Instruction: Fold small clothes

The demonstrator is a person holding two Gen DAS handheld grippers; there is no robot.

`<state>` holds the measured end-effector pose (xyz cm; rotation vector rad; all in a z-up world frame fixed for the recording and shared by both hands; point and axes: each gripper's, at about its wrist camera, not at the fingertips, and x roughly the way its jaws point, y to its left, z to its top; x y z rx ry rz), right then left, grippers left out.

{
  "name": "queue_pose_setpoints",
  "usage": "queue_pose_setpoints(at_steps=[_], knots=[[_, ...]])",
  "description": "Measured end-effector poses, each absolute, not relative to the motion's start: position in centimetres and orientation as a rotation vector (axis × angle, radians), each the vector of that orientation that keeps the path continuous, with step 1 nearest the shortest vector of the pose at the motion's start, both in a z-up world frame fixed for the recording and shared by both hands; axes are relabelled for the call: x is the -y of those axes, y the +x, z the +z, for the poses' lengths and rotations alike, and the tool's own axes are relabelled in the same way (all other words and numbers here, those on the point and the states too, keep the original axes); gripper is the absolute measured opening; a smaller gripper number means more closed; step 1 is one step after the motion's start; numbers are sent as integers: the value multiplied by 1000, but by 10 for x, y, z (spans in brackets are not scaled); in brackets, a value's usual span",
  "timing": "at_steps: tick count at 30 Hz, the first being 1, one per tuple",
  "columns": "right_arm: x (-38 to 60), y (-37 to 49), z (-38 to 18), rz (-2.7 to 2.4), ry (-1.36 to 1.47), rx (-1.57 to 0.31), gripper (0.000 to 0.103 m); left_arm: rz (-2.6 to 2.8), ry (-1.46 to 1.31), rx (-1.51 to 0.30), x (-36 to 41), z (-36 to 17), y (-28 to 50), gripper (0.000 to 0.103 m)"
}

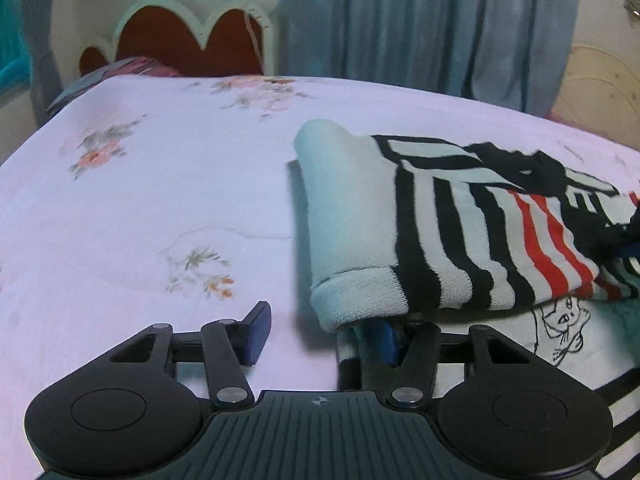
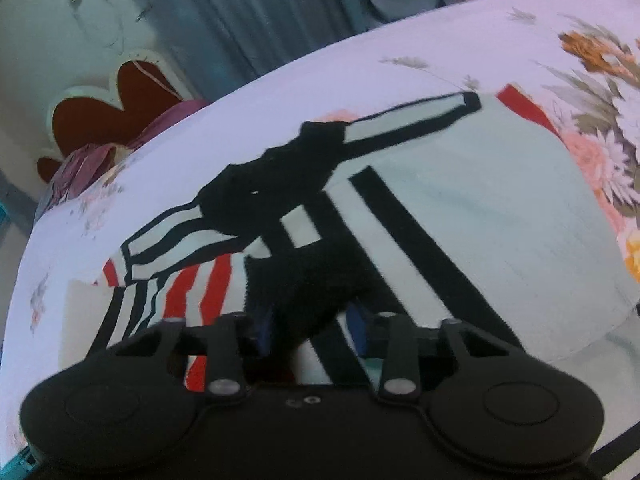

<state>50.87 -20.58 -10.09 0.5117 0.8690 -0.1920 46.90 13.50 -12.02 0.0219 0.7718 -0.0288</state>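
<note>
we have the striped top (image 1: 472, 232) partly folded on the bed (image 1: 160, 200); our left tongs (image 1: 320, 340) stand released, right tongs (image 2: 310, 336) clench its black fabric; more folds remain.

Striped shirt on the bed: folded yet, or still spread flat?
Partly folded. The striped shirt has its pale edge rolled over onto itself above a lower layer, on the bed sheet. How neatly, cannot tell.
</note>
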Motion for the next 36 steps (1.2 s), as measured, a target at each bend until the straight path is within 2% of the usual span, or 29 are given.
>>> queue_pose_setpoints(at_steps=[1, 4, 10, 14, 17, 19, 20, 21, 23, 25, 26, 27, 28, 34, 36], knots=[[207, 508, -103, -187, 514, -869, 10, -51, 13, -773, -136, -121, 470, 37], [206, 502, -93, -156, 476, -819, 10, -69, 21, -773, -134, -121, 470, 36], [206, 462, -45, -58, 316, -546, 10, -89, 31, -777, -133, -120, 470, 31], [250, 463, -92, -146, 432, -716, 10, -106, 56, -781, -128, -120, 469, 23], [262, 453, -106, -167, 529, -748, 27, -114, 74, -784, -124, -119, 469, 17], [263, 443, -101, -172, 571, -716, 68, -111, 82, -782, -123, -118, 468, 17], [262, 440, -98, -169, 584, -697, 72, -111, 82, -783, -123, -118, 468, 17], [262, 440, -97, -156, 602, -685, 70, -111, 82, -783, -123, -118, 468, 17], [264, 446, -98, -130, 639, -705, 60, -111, 82, -784, -123, -118, 468, 17], [267, 459, -106, -146, 668, -779, 36, -112, 82, -784, -124, -118, 468, 17], [268, 464, -109, -162, 669, -804, 29, -113, 80, -784, -124, -117, 467, 17], [268, 467, -108, -171, 657, -808, 14, -113, 76, -785, -124, -117, 468, 17], [267, 469, -106, -165, 641, -810, 10, -115, 70, -785, -125, -117, 468, 17], [248, 439, -70, -75, 428, -638, 7, -120, 71, -784, -126, -118, 468, 17], [248, 441, -87, -109, 363, -708, 7, -120, 73, -786, -126, -118, 468, 17]])
